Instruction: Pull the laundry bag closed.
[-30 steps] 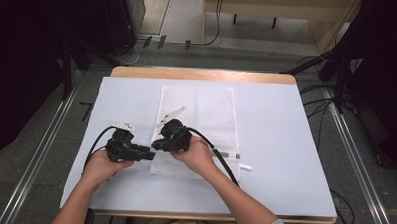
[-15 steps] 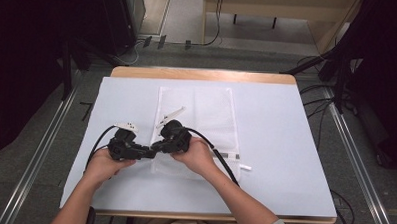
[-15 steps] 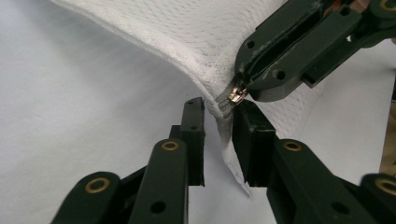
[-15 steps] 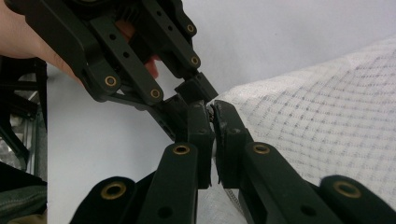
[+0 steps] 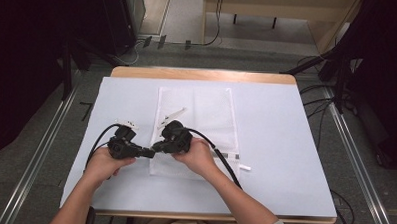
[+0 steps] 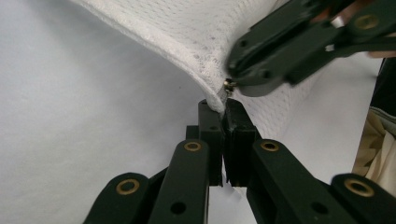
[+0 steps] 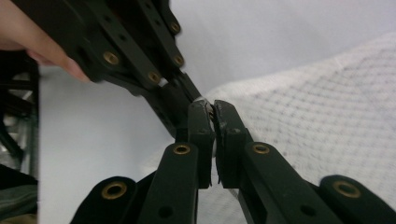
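A white mesh bag [image 5: 206,112] lies flat in the middle of the pale blue table [image 5: 285,145]. The two grippers meet tip to tip at its near left corner. My left gripper [image 5: 147,153] has just been closing and now pinches the bag's edge [image 6: 219,95] between its jaws [image 6: 223,105]. My right gripper [image 5: 155,146] is shut on a small silver zipper pull [image 7: 208,106] at that same edge [image 7: 211,108]. In the left gripper view, the right gripper [image 6: 233,77] comes in from the upper right, and the metal pull [image 6: 228,84] shows at its tip.
A narrow white strip [image 5: 171,116] lies on the bag's left half. A small white tab [image 5: 244,167] sits past the bag's near right corner. The right gripper's black cable [image 5: 225,160] crosses the bag. The table's wooden far edge [image 5: 203,74] and metal floor rails [image 5: 45,151] border the area.
Both hands stay where they were. The left gripper's jaws have drawn together on the bag's corner.
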The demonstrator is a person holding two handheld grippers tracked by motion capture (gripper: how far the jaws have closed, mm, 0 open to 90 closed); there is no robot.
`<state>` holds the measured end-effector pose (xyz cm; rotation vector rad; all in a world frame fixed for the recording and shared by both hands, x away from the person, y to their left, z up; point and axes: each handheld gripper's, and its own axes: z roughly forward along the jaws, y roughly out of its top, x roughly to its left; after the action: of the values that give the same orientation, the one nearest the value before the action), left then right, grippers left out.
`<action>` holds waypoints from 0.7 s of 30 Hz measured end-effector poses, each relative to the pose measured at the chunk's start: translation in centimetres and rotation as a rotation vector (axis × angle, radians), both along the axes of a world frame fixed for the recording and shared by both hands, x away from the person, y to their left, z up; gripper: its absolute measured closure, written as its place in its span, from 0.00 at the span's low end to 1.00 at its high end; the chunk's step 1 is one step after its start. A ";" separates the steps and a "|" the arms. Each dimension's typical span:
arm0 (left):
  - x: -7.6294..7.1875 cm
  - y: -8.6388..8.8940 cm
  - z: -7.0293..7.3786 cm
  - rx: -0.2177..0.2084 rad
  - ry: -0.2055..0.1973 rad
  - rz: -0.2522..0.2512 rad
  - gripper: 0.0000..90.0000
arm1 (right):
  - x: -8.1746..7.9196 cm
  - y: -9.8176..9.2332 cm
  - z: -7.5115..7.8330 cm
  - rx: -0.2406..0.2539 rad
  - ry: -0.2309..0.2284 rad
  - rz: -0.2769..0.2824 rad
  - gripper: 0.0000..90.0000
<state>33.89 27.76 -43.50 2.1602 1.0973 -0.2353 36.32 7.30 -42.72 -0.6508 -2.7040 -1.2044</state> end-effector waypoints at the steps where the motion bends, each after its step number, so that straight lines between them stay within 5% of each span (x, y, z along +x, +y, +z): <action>1: 0.0 0.0 0.0 0.003 -0.002 -0.004 0.98 | 0.0 -0.1 -0.1 0.006 0.009 -0.005 0.98; 8: 0.0 -0.1 -0.1 0.017 0.014 -0.002 0.99 | -0.1 -0.1 -0.7 0.005 0.004 -0.016 0.98; 13: 0.0 0.3 0.0 0.015 -0.003 -0.005 0.99 | -0.2 -0.6 -0.9 -0.001 -0.024 -0.035 0.98; 21: -0.2 0.4 0.1 0.024 -0.045 -0.011 0.98 | 0.3 -1.7 -1.4 0.003 -0.008 -0.051 0.98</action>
<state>33.72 28.20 -43.40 2.1827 1.0684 -0.1787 36.59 5.62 -44.09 -0.7199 -2.7079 -1.2246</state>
